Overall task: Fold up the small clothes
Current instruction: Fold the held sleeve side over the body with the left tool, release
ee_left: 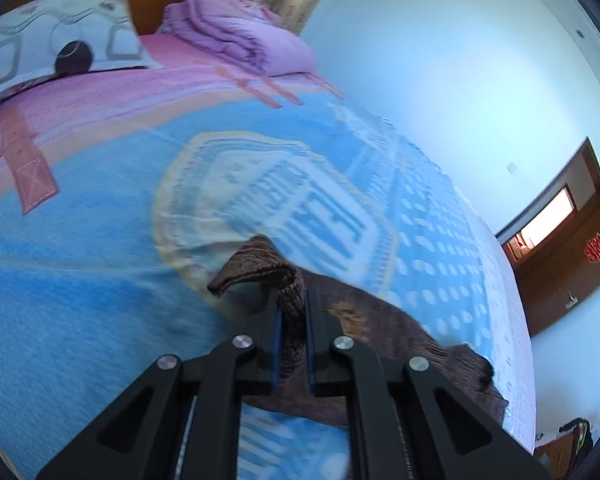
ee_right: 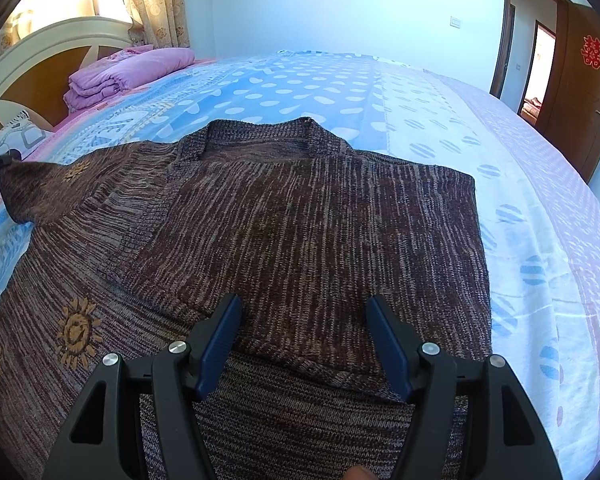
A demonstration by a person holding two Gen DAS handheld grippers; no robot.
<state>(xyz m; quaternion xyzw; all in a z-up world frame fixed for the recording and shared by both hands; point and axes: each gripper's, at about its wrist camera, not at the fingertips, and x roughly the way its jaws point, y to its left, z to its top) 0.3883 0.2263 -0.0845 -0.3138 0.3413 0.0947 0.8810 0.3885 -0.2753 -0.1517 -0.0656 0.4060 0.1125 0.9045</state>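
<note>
Left hand-held gripper (ee_left: pixel 292 312) pinches a lifted corner of the brown sweater (ee_right: pixel 300 216) on the bed (ee_right: pixel 500 168); right hand-held gripper (ee_right: pixel 304 320) hovers spread. A thin grip could slip, undoing the fold.

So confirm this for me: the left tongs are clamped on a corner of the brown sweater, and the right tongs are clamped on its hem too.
Not quite. The left tongs are indeed shut on a lifted corner of the brown sweater, as the left wrist view shows. But the right tongs are open, jaws spread wide above the sweater and gripping nothing, as the right wrist view shows.
</note>
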